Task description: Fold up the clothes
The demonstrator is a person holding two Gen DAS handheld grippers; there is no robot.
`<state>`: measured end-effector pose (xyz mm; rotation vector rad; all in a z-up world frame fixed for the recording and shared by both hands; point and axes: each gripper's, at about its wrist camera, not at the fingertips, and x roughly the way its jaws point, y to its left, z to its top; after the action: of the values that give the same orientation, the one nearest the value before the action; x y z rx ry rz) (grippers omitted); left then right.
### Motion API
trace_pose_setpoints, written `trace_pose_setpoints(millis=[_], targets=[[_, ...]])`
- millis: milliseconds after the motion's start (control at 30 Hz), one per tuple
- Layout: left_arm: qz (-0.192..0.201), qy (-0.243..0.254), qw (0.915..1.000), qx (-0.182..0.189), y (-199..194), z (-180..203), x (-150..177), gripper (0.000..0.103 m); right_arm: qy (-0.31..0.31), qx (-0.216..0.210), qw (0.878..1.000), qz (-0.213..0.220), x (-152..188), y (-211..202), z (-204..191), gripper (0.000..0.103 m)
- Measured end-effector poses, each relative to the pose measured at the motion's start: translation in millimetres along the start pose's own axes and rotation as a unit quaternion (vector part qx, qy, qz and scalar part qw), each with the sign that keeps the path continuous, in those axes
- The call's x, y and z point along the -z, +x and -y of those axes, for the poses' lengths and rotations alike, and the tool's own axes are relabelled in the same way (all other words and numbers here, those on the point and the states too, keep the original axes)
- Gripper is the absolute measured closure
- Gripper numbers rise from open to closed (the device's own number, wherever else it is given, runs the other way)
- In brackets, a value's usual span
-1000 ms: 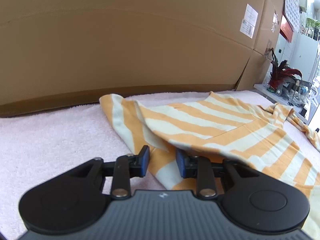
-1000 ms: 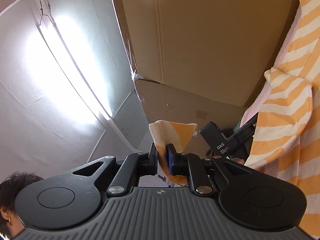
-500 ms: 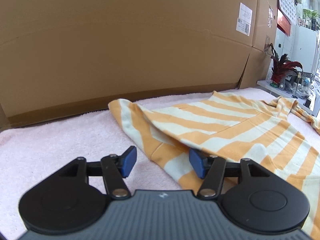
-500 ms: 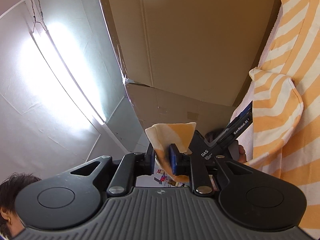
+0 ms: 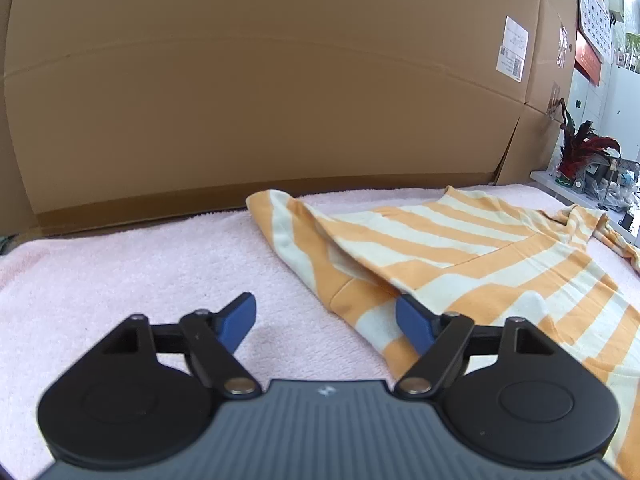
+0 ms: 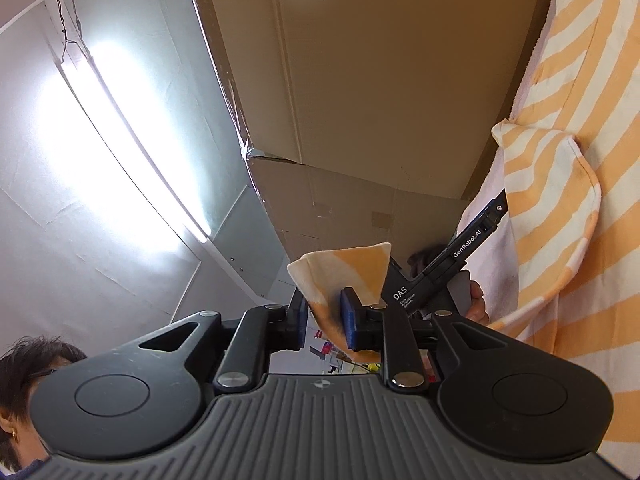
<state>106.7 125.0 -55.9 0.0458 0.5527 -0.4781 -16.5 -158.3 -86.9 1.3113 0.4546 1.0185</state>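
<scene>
An orange-and-cream striped shirt (image 5: 460, 252) lies spread on a pink towel (image 5: 132, 276), its near folded edge by my left gripper (image 5: 326, 320). That gripper stands wide open just above the towel, with its right blue pad (image 5: 414, 322) touching the shirt's edge and nothing between the fingers. In the right wrist view, my right gripper (image 6: 324, 322) is shut on a corner of the striped shirt (image 6: 344, 268) and points upward. The rest of the shirt (image 6: 568, 184) hangs along the right side. The other gripper's black body (image 6: 448, 256) and a hand on it show beyond.
A tall cardboard wall (image 5: 260, 92) stands right behind the towel. At the far right sit a white shelf with a red feathery plant (image 5: 580, 156) and clutter. A ceiling strip light (image 6: 132, 140) and a person's head (image 6: 32, 376) appear in the right wrist view.
My left gripper has opened, let go of the shirt's edge and drawn back to the left. My right gripper keeps its hold on the shirt corner, shifting only slightly.
</scene>
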Motion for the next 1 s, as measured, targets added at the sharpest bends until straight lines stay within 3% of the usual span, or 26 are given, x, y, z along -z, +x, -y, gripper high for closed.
trace_pose_setpoints(millis=[200, 333, 533, 633, 800, 933, 1000], targets=[[-0.010, 0.012, 0.9999, -0.002, 3, 5, 1, 0.022, -0.018, 0.011, 0.999, -0.028, 9, -1, -3, 0.079], [-0.018, 0.015, 0.9997, -0.007, 5, 5, 2, 0.031, -0.022, 0.025, 0.999, -0.035, 14, -6, -1, 0.077], [-0.022, 0.020, 0.9995, -0.013, 6, 7, 3, 0.035, -0.029, 0.048, 0.998, -0.034, 19, -13, 1, 0.077], [-0.022, 0.023, 0.9994, -0.017, 5, 8, 4, 0.035, -0.057, 0.088, 0.993, -0.046, 25, -15, -1, 0.065], [-0.022, 0.030, 0.9991, -0.021, 4, 10, 4, 0.036, -0.162, 0.153, 0.969, -0.107, 50, -3, -12, 0.064], [-0.020, 0.037, 0.9991, -0.012, 4, 12, 5, 0.051, -0.244, 0.203, 0.936, -0.154, 70, 7, -21, 0.063], [-0.019, 0.038, 0.9991, -0.008, 3, 13, 5, 0.053, -0.284, 0.227, 0.915, -0.177, 80, 11, -26, 0.063]])
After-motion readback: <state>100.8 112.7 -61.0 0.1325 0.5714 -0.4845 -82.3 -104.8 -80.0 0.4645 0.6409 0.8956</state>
